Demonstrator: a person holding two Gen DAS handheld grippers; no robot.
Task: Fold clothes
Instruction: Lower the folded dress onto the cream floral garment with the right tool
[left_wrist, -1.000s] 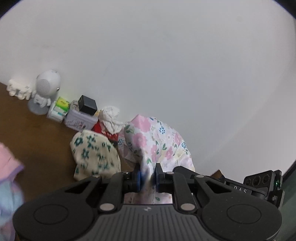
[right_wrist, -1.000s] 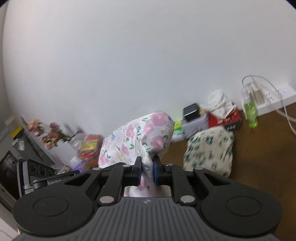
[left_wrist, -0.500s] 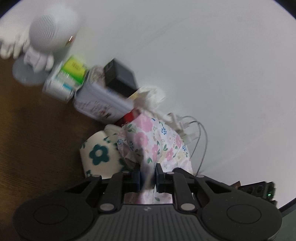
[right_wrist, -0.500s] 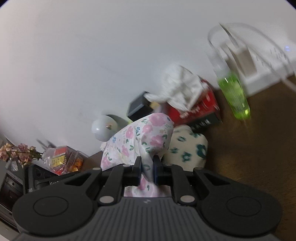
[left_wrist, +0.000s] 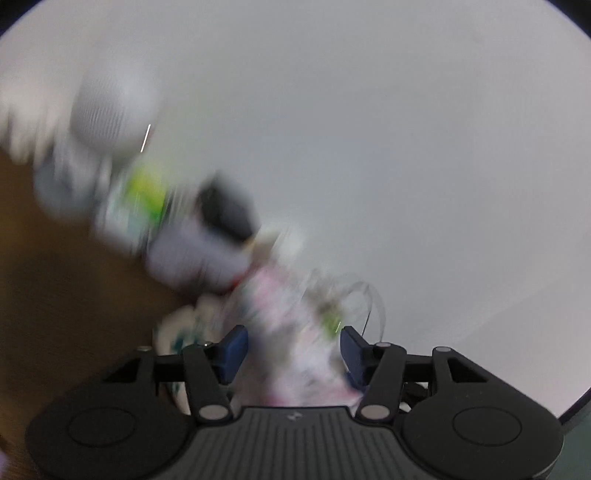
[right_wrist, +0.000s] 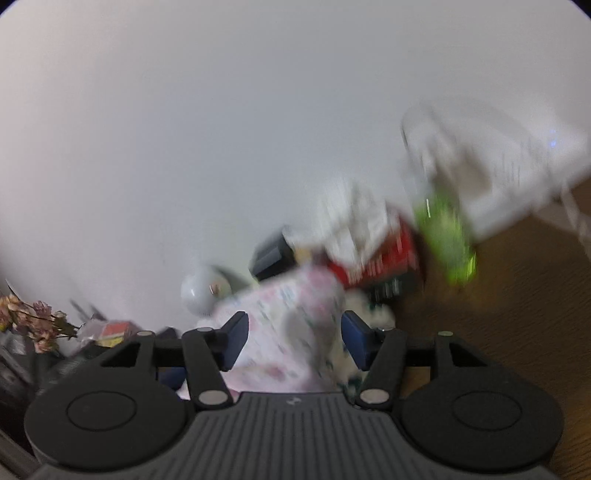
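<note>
Both tongs, left (left_wrist: 293, 350) and right (right_wrist: 294, 339), were clamped on the floral garment (right_wrist: 291, 325); now they're opening, cloth loose between them by the counter's cluttered back edge (could slump unfolded).

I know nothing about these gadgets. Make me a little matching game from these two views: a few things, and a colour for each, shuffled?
Things:
1. bottle
2. box under the tissues
3. table
4. gripper pads

Colours:
a. brown
b. dark blue
c. bright green
d. red

Pairs: 1-c, 2-d, 3-a, 4-b
</note>
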